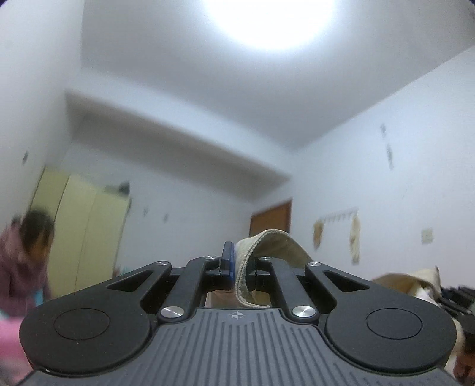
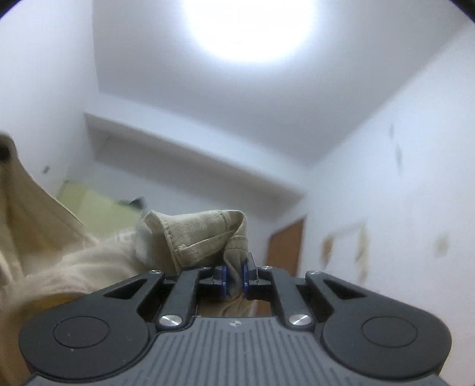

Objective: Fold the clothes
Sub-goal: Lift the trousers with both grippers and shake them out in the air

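Both views tilt up at the ceiling and walls. My left gripper (image 1: 237, 268) is shut on a stitched edge of a beige garment (image 1: 273, 243); the cloth loops up over the right finger and hangs down between the jaws. My right gripper (image 2: 235, 277) is shut on another bunched part of the beige garment (image 2: 204, 237), whose thick seamed fold stands above the blue pads (image 2: 245, 276). In the right wrist view more of the cloth spreads down and to the left, to the frame's edge. The rest of the garment below the grippers is hidden.
A person in a purple top (image 1: 20, 261) is at the far left. Yellow wardrobe doors (image 1: 89, 237) stand behind, a brown door (image 1: 271, 221) at the back. Hooks with hanging items (image 1: 353, 237) are on the right wall. A bright ceiling lamp (image 1: 267, 17) glares above.
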Available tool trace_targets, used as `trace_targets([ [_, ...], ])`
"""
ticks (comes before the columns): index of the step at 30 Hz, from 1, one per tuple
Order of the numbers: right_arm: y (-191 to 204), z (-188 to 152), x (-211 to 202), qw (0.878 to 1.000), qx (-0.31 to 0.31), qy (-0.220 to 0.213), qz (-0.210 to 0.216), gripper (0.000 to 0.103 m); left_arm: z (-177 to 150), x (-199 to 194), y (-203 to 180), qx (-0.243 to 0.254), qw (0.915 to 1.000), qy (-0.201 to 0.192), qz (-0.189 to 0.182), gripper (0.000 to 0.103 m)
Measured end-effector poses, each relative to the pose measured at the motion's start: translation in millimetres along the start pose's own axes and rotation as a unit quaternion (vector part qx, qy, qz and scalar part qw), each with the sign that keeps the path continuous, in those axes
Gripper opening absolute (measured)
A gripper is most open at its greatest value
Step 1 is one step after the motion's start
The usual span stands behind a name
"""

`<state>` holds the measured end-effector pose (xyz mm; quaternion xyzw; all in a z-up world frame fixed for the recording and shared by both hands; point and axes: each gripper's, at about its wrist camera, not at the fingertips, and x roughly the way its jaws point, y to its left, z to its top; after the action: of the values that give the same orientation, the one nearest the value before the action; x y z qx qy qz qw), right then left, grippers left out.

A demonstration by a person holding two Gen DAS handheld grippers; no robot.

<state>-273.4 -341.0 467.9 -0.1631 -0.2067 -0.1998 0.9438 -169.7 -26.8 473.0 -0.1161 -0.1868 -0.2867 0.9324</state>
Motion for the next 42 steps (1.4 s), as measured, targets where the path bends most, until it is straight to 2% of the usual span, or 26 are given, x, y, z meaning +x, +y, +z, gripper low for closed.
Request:
trace_targets([
  [4, -20.2, 62.7, 12.0, 0.997, -0.019, -0.049, -0.048, 0.009, 45.0, -8.1, -36.7, 0.014, 0.9983, -0.054, -0.017, 0.003],
  [7, -35.6, 98.3, 15.2, 0.993, -0.028, -0.077, -0.083, 0.009, 68.2, -16.2, -57.5, 0.014, 0.9963, -0.077, -0.034, 0.003],
  [10, -44.8, 118.5, 13.6, 0.988, -0.035, -0.098, -0.112, 0.009, 71.7, -23.1, -70.0, 0.018, 0.9949, -0.085, -0.051, 0.003],
  [12, -43.6, 118.7, 13.6, 0.988, -0.04, -0.098, -0.115, 0.009, 65.6, -26.6, -73.5, 0.024, 0.995, -0.079, -0.057, 0.003],
  [16, -21.9, 95.7, 17.9, 0.991, -0.055, -0.081, -0.095, 0.009, 37.5, -30.0, -59.0, 0.011, 0.9976, -0.043, -0.052, 0.003],
  [21, 31.9, 43.9, 38.1, 0.998, -0.044, -0.034, -0.038, 0.009, -23.0, -48.7, -14.9, -0.018, 0.9998, 0.0, -0.008, 0.003],
  [24, 87.9, 7.9, 48.7, 0.998, -0.058, -0.012, 0.008, 0.009, -62.9, -67.3, 20.4, -0.032, 0.9984, 0.032, 0.035, 0.003],
  [27, 158.2, -28.2, 53.0, 0.995, -0.076, 0.004, 0.069, 0.009, -99.6, -103.7, 57.8, -0.036, 0.993, 0.053, 0.099, 0.003],
  [31, 259.2, -70.7, 53.6, 0.983, -0.092, 0.029, 0.158, 0.009, -140.7, -153.5, 121.8, -0.054, 0.9761, 0.084, 0.193, 0.003],
  [34, 339.2, -104.8, 50.2, 0.967, -0.102, 0.057, 0.228, 0.009, -158.3, -187.1, 161.6, -0.074, 0.9562, 0.105, 0.263, 0.003],
  [38, 444.8, -146.4, 37.1, 0.937, -0.115, 0.096, 0.314, 0.009, -180.1, -223.7, 217.8, -0.11, 0.9225, 0.138, 0.343, 0.003],
  [42, 541.8, -189.0, 21.0, 0.902, -0.128, 0.136, 0.388, 0.009, -221.7, -249.8, 271.2, -0.153, 0.881, 0.179, 0.41, 0.003],
])
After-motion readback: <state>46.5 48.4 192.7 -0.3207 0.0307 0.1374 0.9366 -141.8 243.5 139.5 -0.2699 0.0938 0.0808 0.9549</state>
